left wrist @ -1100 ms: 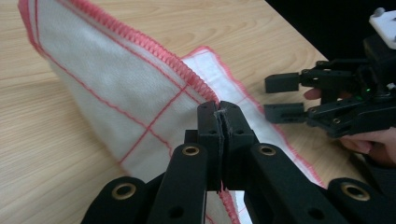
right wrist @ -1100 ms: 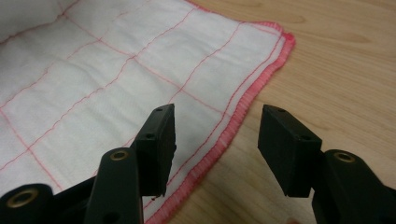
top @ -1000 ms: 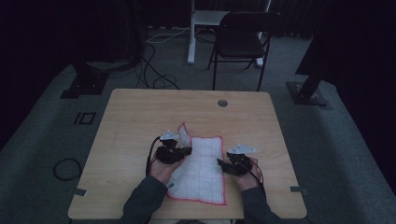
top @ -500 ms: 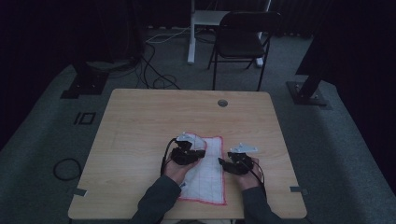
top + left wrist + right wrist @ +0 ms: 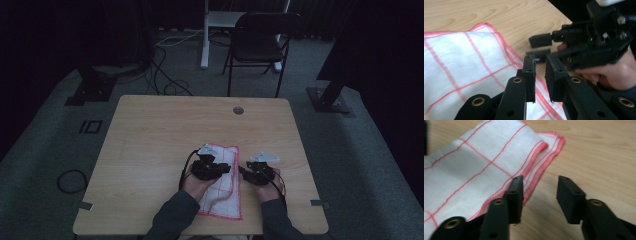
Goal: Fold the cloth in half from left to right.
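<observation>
**Operator:** Report the position of the workpiece.

**Gripper holder:** The white woven cloth with red grid lines and red stitched edging (image 5: 222, 180) lies folded lengthwise on the light wooden table (image 5: 150, 140), near my edge of it, between my two hands. In the left gripper view, one folded layer sits on top of another along the red border (image 5: 506, 50).

**Operator:** Report the left claw.

**Gripper holder:** My left gripper (image 5: 539, 75) is over the cloth's right edge. Its jaws stand a narrow gap apart with nothing between them. A white thread clings to one fingertip (image 5: 531, 61).

**Operator:** Report the right claw.

**Gripper holder:** My right gripper (image 5: 540, 195) is spread wide and empty. It sits just beside the cloth's hemmed edge, with bare wood between the jaws. In the high view it rests on the table, right of the cloth (image 5: 257, 172).
</observation>
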Available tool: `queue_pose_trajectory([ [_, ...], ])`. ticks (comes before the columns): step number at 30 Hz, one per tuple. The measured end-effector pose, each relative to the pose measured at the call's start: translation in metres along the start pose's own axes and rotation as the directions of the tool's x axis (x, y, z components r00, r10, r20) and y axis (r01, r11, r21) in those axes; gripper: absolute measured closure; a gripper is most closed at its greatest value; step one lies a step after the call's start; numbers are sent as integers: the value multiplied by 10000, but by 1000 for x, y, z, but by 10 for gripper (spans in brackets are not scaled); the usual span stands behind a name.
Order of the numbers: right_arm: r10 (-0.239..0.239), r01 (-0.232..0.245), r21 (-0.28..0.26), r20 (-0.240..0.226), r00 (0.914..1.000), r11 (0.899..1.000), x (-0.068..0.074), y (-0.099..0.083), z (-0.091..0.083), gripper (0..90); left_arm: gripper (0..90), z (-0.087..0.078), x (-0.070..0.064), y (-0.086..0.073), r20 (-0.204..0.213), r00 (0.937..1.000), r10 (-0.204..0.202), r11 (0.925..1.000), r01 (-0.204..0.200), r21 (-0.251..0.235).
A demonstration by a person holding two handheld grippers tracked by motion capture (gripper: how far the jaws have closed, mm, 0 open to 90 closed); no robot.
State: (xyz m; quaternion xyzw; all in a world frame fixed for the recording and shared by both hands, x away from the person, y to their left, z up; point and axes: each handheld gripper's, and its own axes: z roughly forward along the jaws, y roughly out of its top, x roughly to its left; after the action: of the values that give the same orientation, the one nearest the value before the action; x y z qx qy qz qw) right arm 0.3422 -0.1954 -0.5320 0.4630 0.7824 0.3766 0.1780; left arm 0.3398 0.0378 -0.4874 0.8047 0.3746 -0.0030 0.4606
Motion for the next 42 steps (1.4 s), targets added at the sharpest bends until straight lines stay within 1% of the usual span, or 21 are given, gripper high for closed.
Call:
queue_pose_trajectory([
  [3, -36, 36, -143, 23, 10000, 9999, 0, 5, -1, 658, 780, -12, 1, -9, -265, 9994, 209, 9997, -206, 118],
  [6, -48, 47, -236, -38, 10000, 9997, 0, 12, 0, 657, 769, -22, 4, -22, -519, 9984, 242, 9996, -233, 183],
  [9, 36, -39, -237, -136, 9999, 9997, -1, 19, 6, 646, 762, -30, 7, -36, -781, 9966, 260, 9994, -241, 253],
  [11, 221, -225, -199, -173, 9996, 9995, -3, 25, 12, 621, 752, -35, 8, -44, -983, 9946, 330, 9991, -303, 286],
  [12, 302, -304, -202, -141, 9994, 9993, -4, 28, 15, 616, 750, -36, 9, -46, -1018, 9943, 322, 9992, -295, 281],
  [16, 644, -649, -147, -301, 9975, 9978, -10, 39, 28, 614, 750, -43, 12, -60, -1286, 9912, 324, 9989, -277, 386],
  [19, 800, -796, 97, -521, 9954, 9968, -12, 44, 41, 589, 750, -46, 15, -67, -1362, 9904, 229, 9987, -163, 491],
  [20, 818, -805, 219, -645, 9946, 9965, -12, 45, 45, 583, 751, -46, 15, -69, -1376, 9903, 203, 9986, -132, 520],
  [21, 886, -860, 423, -646, 9940, 9954, -13, 46, 50, 582, 751, -46, 16, -71, -1390, 9901, 191, 9984, -115, 550],
  [22, 941, -906, 553, -638, 9935, 9943, -13, 46, 54, 598, 751, -46, 16, -73, -1391, 9901, 172, 9982, -90, 590],
  [23, 1002, -949, 669, -804, 9917, 9932, -13, 46, 57, 662, 751, -45, 17, -74, -1377, 9903, 161, 9981, -79, 604],
  [24, 958, -900, 691, -848, 9918, 9935, -13, 46, 58, 703, 753, -45, 17, -75, -1347, 9908, 155, 9980, -70, 633],
  [26, 770, -717, 728, -729, 9944, 9948, -11, 48, 57, 826, 754, -44, 18, -76, -1315, 9912, 149, 9979, -65, 642],
  [27, 714, -666, 681, -707, 9949, 9955, -10, 50, 55, 856, 755, -43, 19, -76, -1288, 9916, 108, 9979, -23, 654],
  [32, 448, -440, 179, -470, 9979, 9989, -13, 62, 42, 867, 759, -41, 17, -77, -1240, 9921, 177, 9972, -85, 748],
  [35, 255, -253, 76, -167, 9995, 9996, -14, 68, 39, 857, 759, -36, 13, -78, -1152, 9928, 334, 9957, -231, 898],
  [36, 193, -193, 56, 17, 9998, 9998, -14, 69, 39, 832, 758, -35, 11, -79, -1153, 9924, 438, 9946, -324, 987],
  [38, 100, -101, 20, 503, 9987, 9999, -16, 70, 41, 739, 758, -32, 9, -80, -1163, 9917, 548, 9933, -423, 1076],
  [40, 159, -167, 181, 424, 9990, 9997, -18, 70, 41, 727, 758, -29, 8, -82, -1174, 9914, 581, 9920, -441, 1183],
  [41, 80, -90, 244, 414, 9991, 9997, -18, 69, 41, 708, 757, -28, 8, -83, -1184, 9912, 591, 9918, -448, 1193],
  [42, 119, -130, 278, 393, 9992, 9995, -18, 67, 41, 688, 757, -27, 8, -83, -1182, 9913, 581, 9921, -442, 1175],
])
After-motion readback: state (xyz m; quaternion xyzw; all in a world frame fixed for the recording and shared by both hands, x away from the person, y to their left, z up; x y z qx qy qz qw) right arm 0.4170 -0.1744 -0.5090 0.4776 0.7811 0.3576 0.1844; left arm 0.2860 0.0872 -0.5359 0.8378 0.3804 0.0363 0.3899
